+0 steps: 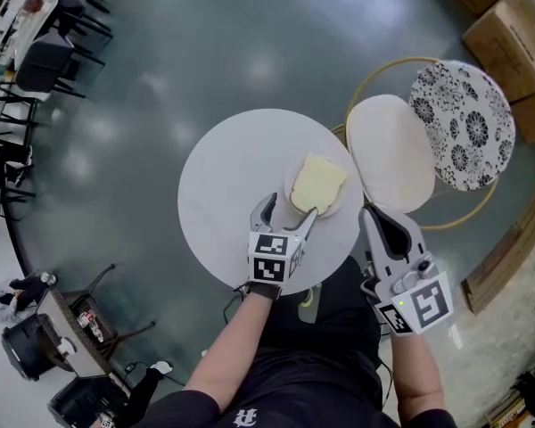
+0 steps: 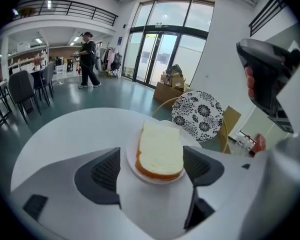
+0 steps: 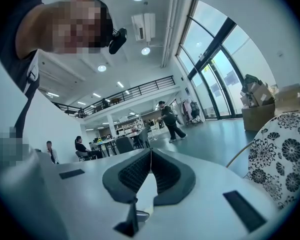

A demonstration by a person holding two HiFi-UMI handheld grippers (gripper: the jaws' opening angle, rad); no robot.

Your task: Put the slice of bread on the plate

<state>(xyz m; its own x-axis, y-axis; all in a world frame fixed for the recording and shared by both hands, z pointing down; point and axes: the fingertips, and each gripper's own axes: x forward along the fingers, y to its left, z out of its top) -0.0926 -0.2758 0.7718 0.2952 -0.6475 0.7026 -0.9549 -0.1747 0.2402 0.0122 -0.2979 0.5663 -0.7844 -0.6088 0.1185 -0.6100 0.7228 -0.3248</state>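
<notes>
The plate (image 1: 289, 200) is mostly covered by the slice of bread (image 1: 318, 184) lying flat on it. Only its rim shows, partly hidden by a finger (image 1: 308, 221) of the left gripper (image 1: 288, 212). Those jaws stand wide, the bread's near end between them, untouched. The right gripper (image 1: 383, 226), jaws together and empty, is off the round table (image 1: 223, 172), near a cushioned chair (image 1: 392, 150).
</notes>
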